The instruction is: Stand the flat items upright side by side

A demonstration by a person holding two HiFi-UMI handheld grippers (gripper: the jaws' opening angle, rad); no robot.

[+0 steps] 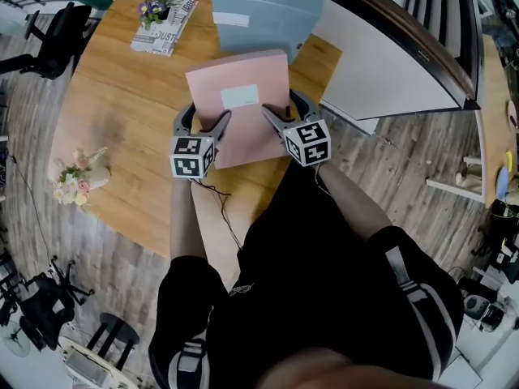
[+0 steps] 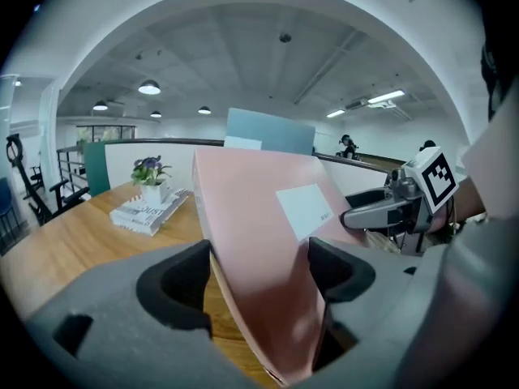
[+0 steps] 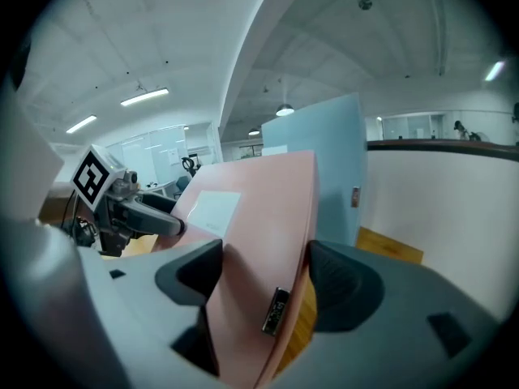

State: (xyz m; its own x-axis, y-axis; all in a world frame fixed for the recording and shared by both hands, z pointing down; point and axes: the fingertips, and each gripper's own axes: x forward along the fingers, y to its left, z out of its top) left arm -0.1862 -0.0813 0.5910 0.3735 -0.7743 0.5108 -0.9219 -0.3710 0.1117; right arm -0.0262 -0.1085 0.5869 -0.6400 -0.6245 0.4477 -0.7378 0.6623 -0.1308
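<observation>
Between the jaws of the left gripper and of the right gripper, the pink folder was held tilted over the table; both claws were clenched on its side edges. Beyond the claws, the blue folder stood upright.

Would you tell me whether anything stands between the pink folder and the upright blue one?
Nothing visible does: the blue folder stands directly behind the pink folder, and the book stack sits well left.
</observation>
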